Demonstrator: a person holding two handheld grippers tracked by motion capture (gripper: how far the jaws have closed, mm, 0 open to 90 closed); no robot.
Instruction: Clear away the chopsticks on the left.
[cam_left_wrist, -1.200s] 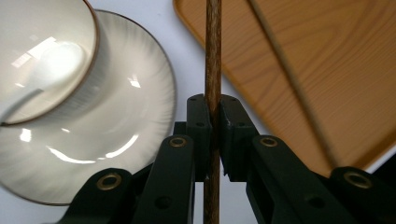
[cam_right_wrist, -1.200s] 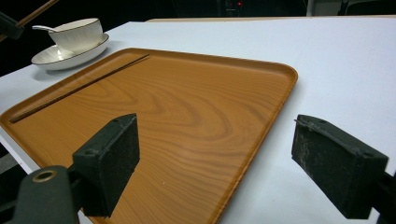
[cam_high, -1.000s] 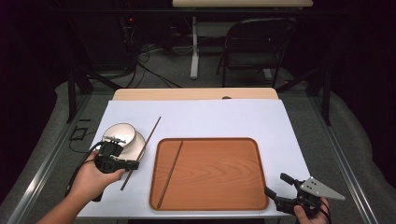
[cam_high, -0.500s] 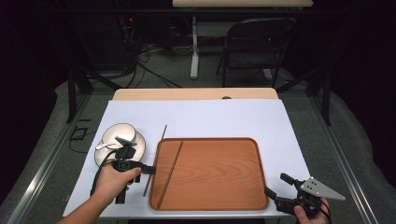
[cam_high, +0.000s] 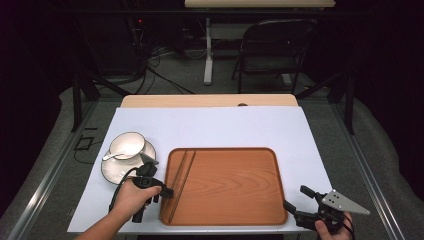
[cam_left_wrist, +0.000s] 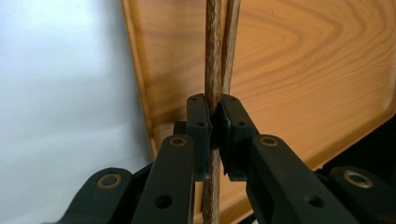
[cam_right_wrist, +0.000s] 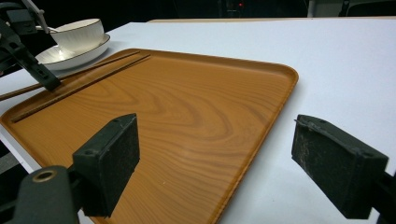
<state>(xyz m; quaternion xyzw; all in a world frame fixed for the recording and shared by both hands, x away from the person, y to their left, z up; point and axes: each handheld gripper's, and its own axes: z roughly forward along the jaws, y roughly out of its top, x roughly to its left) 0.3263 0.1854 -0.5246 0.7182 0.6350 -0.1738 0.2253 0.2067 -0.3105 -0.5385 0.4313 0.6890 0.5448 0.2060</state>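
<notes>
Brown chopstick (cam_left_wrist: 213, 56) over tray's (cam_high: 240, 210) left edge, second (cam_left_wrist: 230, 46) alongside.

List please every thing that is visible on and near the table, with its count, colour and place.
Tray: one, brown wood, on the near middle of the table.
Chopsticks: two, dark brown, along the tray's left side; one is clamped in the left gripper.
Cup: one, white, on the saucer.
Saucer: one, white, left of the tray.
Spoon: one, white, on the saucer.
Table cover: one, white.
Chair: one, dark, behind the table.
Left gripper: black, at the tray's left edge.
Right gripper: black, open, near the tray's right corner.
</notes>
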